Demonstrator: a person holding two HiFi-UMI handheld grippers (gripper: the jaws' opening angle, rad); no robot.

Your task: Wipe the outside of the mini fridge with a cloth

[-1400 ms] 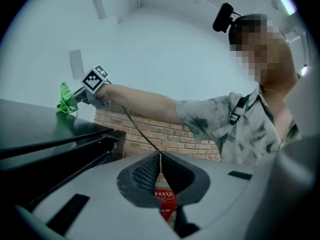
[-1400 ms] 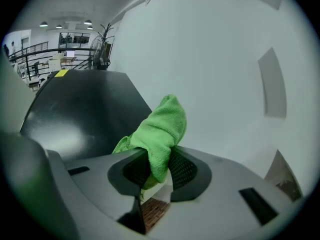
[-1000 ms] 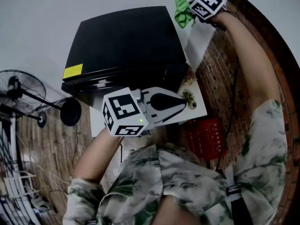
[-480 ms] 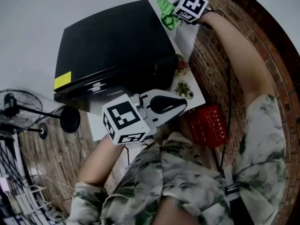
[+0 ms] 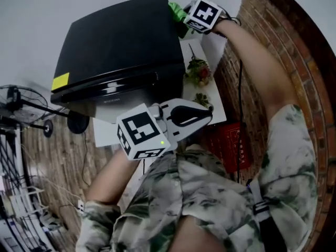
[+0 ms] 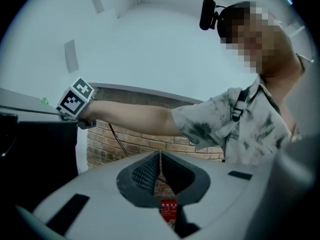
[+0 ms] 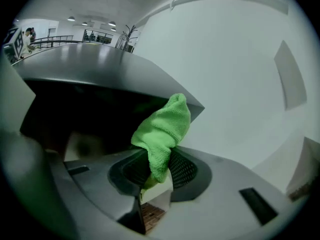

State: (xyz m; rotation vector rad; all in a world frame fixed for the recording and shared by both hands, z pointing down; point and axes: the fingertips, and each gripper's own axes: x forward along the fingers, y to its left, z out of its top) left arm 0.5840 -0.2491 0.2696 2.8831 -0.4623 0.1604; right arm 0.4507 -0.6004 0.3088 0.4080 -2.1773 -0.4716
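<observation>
The black mini fridge point(image 5: 121, 41) fills the left part of the white surface point(image 5: 218, 114). Its glossy top hides most of its body, and a yellow sticker point(image 5: 60, 81) lies at one front corner. The left gripper point(image 6: 160, 159) hangs over the surface's near edge, its jaws pressed together on nothing. At the far edge the right gripper point(image 7: 157, 171) clamps the green cloth point(image 7: 162, 126) in front of the fridge's dark side. Whether the cloth touches the fridge I cannot tell. In the head view the marker cube covers most of the cloth.

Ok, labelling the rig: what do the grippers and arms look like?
Pale grey shells on left gripper and right gripper, dark tongs, each with a white cube of black markers. Black cable along right arm. Short mottled green sleeves.
</observation>
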